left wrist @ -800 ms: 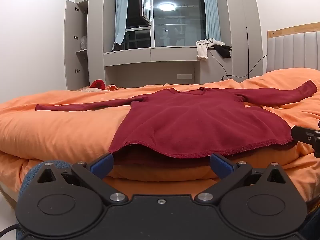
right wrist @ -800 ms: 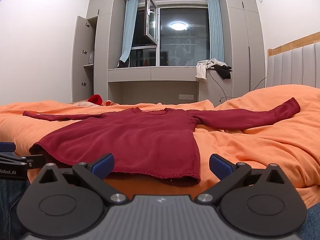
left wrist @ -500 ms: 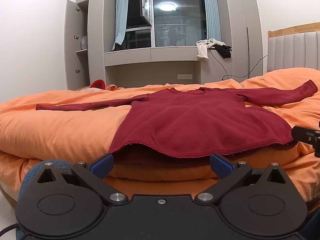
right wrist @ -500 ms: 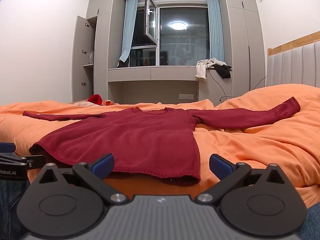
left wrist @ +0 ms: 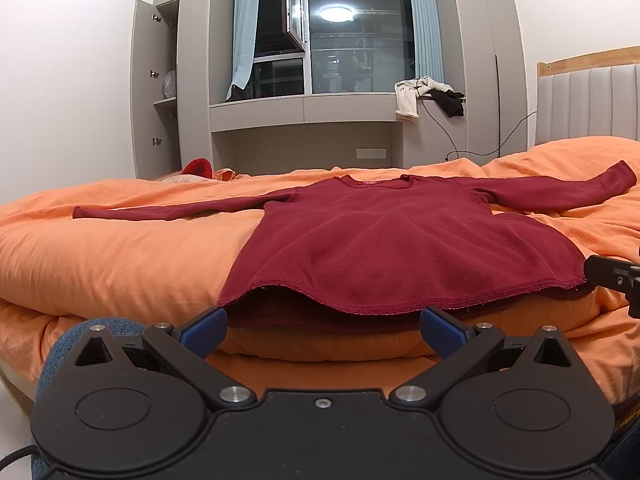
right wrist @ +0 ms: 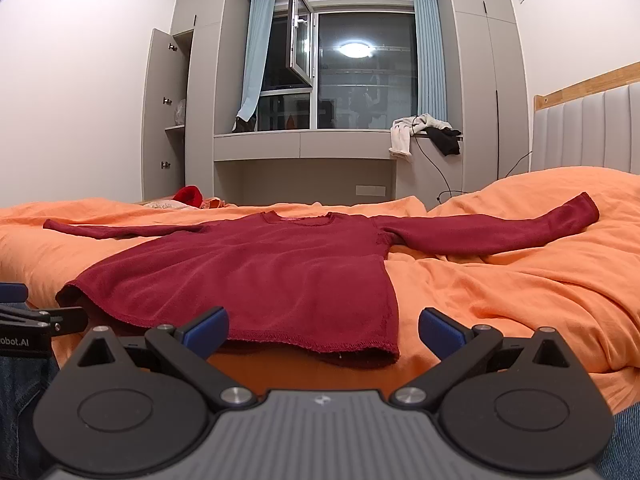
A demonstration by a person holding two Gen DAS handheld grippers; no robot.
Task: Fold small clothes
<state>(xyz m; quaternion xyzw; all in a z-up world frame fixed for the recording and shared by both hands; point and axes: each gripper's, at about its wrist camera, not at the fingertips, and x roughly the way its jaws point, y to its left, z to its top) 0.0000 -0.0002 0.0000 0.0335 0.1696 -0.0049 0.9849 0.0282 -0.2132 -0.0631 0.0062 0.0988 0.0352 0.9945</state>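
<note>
A bedroom with an orange-quilted bed (left wrist: 100,248) fills both views. A dark red long-sleeved top (left wrist: 384,240) lies flat on it, sleeves spread wide, hem at the near edge. The left claw (left wrist: 323,330) and right claw (right wrist: 323,330) hover just short of the hem, both released and empty. Folding looks not yet begun; the next move likely calls for pinching a sleeve or hem corner.

Both wrist cameras sit low at the bed's (left wrist: 100,248) foot edge, facing the window (right wrist: 360,72).
</note>
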